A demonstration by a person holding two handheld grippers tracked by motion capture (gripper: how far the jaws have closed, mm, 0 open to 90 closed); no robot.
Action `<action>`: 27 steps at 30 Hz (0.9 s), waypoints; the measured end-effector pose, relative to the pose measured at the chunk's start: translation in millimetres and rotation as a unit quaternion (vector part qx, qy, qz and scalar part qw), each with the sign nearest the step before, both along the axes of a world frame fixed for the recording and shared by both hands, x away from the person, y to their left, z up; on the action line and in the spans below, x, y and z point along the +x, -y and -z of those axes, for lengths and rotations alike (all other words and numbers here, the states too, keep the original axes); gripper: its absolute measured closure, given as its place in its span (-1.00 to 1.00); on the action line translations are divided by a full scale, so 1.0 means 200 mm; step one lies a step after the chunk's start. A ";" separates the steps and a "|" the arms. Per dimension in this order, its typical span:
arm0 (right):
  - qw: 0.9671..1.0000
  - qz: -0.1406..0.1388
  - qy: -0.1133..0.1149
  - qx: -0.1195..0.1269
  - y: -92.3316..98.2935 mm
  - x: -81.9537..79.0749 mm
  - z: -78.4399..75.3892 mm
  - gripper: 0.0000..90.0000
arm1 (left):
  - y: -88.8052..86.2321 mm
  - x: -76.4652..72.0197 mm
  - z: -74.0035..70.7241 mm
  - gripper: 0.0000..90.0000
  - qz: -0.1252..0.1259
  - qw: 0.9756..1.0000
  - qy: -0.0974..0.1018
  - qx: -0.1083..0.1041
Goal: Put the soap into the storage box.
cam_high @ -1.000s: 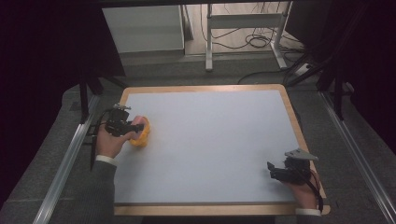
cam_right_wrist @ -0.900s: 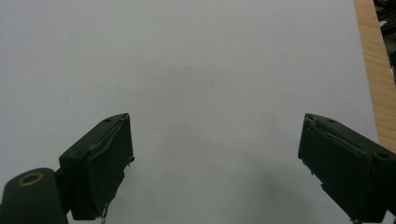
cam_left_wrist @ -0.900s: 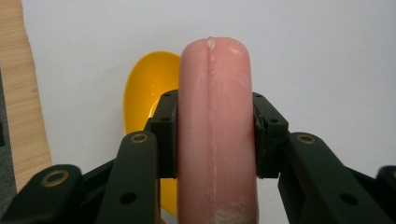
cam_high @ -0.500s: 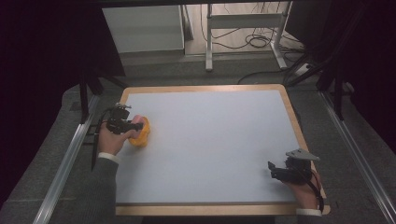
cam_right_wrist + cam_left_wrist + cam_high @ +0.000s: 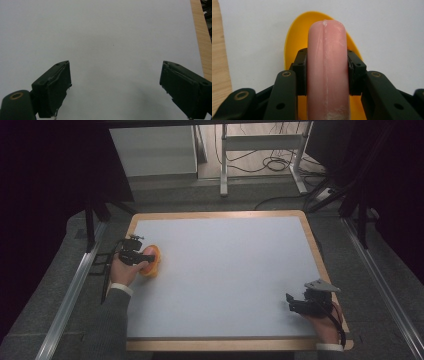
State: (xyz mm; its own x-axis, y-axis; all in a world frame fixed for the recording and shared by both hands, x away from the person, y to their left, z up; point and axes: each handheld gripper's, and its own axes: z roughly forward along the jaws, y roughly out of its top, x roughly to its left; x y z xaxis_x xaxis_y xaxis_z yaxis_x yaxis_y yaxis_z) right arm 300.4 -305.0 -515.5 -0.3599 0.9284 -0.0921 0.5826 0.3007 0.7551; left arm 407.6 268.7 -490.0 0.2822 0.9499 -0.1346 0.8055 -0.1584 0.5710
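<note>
I note the table (image 5: 220, 270) ahead of me, its board inside a raised rim. My left gripper (image 5: 145, 258) sits near the left edge, about midway along it; a sausage (image 5: 327, 67) lies between its jaws, directly above a dish (image 5: 294, 37) resting on the board. My right gripper (image 5: 292, 304) sits at the near right corner, well apart from the left one, over bare board. A table frame (image 5: 260, 150) stands on the floor beyond the far edge.

The left gripper (image 5: 148, 258) is clamped, apparently held low and level; the right gripper (image 5: 290, 302) rests with jaws spread wide.
</note>
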 end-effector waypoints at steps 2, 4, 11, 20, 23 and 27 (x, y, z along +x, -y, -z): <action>1.000 0.000 0.000 -0.001 0.00 0.00 0.00 -0.78 | 0.00 0.00 0.00 0.34 0.000 1.000 0.001 0.002; 1.000 0.000 -0.001 -0.001 0.00 0.00 0.00 -0.78 | 0.00 0.00 -0.01 0.26 0.002 1.000 0.007 -0.007; 1.000 0.001 -0.001 -0.002 0.00 0.00 0.00 -0.78 | 0.01 -0.05 -0.06 -0.33 0.010 0.999 0.044 -0.015; 1.000 0.001 0.001 -0.005 0.00 0.00 0.01 -0.78 | 0.03 -0.15 -0.12 -0.46 0.034 0.995 0.081 -0.038; 1.000 0.001 0.001 -0.006 0.00 0.00 0.01 -0.78 | 0.05 -0.20 -0.14 -0.47 0.049 0.994 0.091 -0.046; 1.000 -0.001 0.002 -0.007 -0.01 0.00 0.00 -0.78 | 0.08 -0.27 -0.17 -0.48 0.066 0.991 0.104 -0.050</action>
State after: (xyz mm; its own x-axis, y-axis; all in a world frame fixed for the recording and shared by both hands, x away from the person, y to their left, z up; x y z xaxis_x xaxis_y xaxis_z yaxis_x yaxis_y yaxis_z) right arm 300.7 -303.0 -516.1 -0.3610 0.9264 -0.1068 0.5784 0.3122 0.7537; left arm 353.3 253.4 -456.3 0.4354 0.8872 -0.1525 0.6448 -0.1892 0.7406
